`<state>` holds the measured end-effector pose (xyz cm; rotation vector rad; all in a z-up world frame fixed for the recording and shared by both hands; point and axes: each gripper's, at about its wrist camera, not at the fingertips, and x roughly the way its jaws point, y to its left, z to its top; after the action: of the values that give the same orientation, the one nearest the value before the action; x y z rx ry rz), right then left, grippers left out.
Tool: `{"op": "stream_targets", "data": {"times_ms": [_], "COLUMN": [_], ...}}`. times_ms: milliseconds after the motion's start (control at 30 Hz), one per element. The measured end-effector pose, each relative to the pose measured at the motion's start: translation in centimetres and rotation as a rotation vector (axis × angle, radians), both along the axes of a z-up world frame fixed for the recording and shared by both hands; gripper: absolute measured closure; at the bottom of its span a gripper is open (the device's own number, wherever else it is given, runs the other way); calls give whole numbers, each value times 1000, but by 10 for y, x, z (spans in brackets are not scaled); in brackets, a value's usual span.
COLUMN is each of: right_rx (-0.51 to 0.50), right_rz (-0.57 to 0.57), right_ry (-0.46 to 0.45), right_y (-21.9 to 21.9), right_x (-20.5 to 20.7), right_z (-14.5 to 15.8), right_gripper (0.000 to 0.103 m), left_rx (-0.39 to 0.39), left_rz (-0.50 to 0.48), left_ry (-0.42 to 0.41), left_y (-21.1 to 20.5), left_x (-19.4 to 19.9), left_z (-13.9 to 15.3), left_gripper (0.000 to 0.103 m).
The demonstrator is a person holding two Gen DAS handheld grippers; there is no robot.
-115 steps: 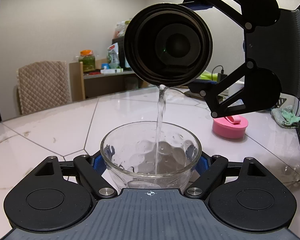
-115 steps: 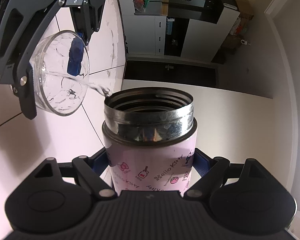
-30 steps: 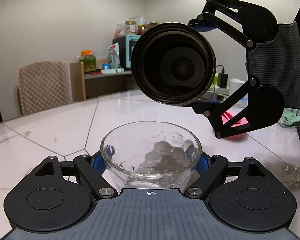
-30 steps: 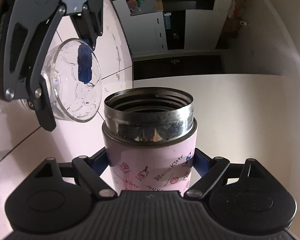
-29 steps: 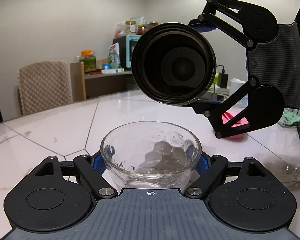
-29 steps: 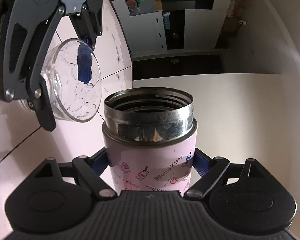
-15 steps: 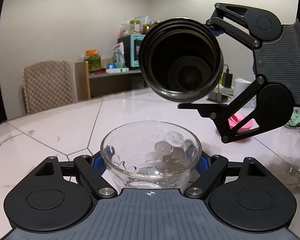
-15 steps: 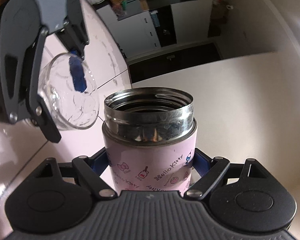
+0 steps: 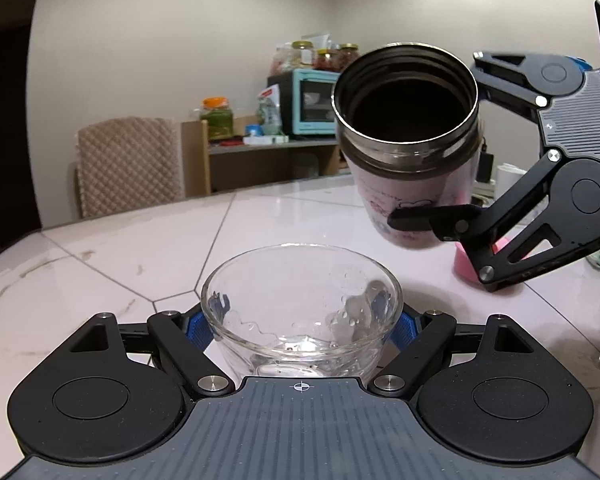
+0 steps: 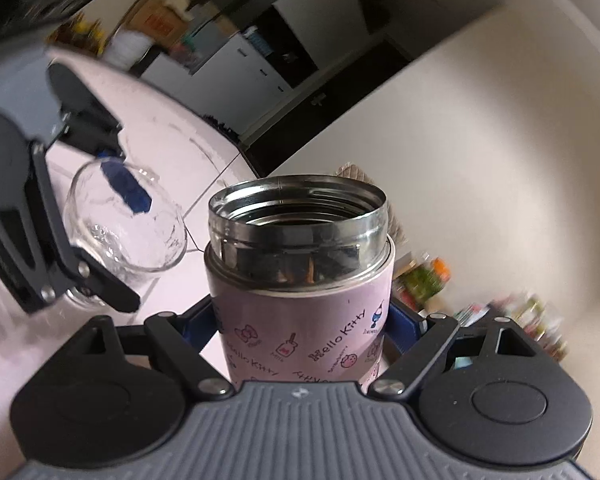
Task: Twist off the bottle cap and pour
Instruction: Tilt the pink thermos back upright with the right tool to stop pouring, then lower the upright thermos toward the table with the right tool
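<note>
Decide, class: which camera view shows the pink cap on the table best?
The left wrist view. The pink cap sits on the table there, partly hidden behind the right claw holding the flask. The right wrist view does not show it.

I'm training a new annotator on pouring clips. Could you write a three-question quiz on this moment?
1. True or false: water is streaming from the pink printed steel bottle into the clear glass bowl.
2. Which tongs grip the bottle? A) left tongs B) right tongs C) neither
3. Fill in: the round pink bottle cap lies on the white tiled ____, behind the right tongs.

Key
1. False: no stream shows; the bottle's mouth is tilted up, clear of the bowl.
2. B: its blue pads press the bottle's sides, while the left tongs clamp the bowl.
3. table
</note>
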<state>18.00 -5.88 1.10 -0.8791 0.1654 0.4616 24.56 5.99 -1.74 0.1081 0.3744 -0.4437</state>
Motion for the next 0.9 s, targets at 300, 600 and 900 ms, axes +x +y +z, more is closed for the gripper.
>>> {"op": "stream_targets", "data": {"times_ms": [300,600,900], "right_rx": [176,317,466], "right_rz": [-29,-63,-72], "right_ry": [115,202,287], "right_y": [-41,-69,-65], "right_x": [10,25,50], "right_z": [13,11,3], "right_gripper": [16,16,16], "left_rx": [5,21,31], "left_rz": [34,66,142], "left_ry": [-16,-14,5], "left_y": [1,2,5], "left_x": [-4,-4,-5], "left_z": [9,15,18], "left_gripper": [16,16,16]}}
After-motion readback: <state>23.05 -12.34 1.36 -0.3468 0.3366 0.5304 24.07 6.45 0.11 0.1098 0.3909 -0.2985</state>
